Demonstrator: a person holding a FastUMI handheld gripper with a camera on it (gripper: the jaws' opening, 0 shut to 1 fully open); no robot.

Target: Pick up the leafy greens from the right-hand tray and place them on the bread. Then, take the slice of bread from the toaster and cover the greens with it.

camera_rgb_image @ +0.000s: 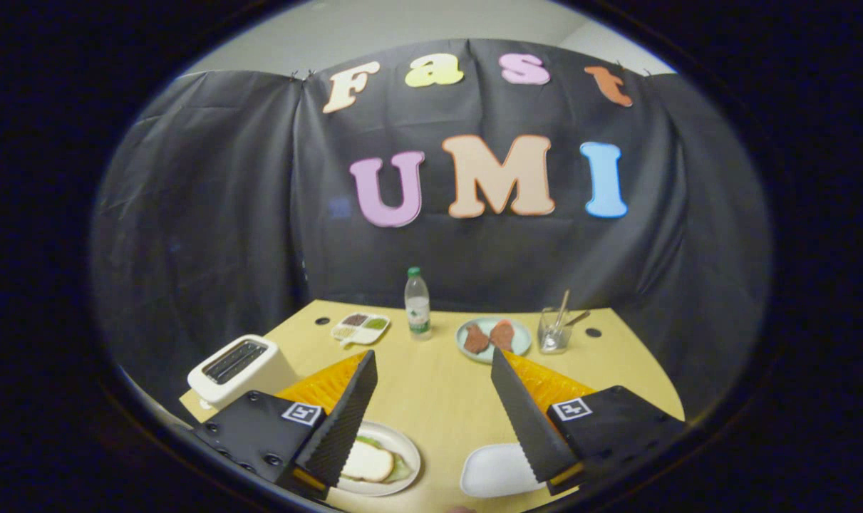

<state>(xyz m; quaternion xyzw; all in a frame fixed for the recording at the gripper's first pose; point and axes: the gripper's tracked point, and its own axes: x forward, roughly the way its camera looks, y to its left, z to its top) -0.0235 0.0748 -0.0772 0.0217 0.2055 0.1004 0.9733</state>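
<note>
Black ridged gripper (pixel 435 367) fingers spread wide, empty, over pale wood tabletop (pixel 438 399) | round white plate (pixel 402 456) under left finger: bread slice (pixel 365 464) atop leafy greens (pixel 401 469) | empty white rectangular tray (pixel 495 470) by right finger | boxy white toaster (pixel 240 367) left | beyond: clear plastic bottle (pixel 417 305), teal plate (pixel 493 338), glass with utensils (pixel 554 329), small divided sauce dish (pixel 360 328).

No legible text found. My fingers (pixel 431 363) carry square coded markers only; the bottle (pixel 417 304) label is too small to read.
</note>
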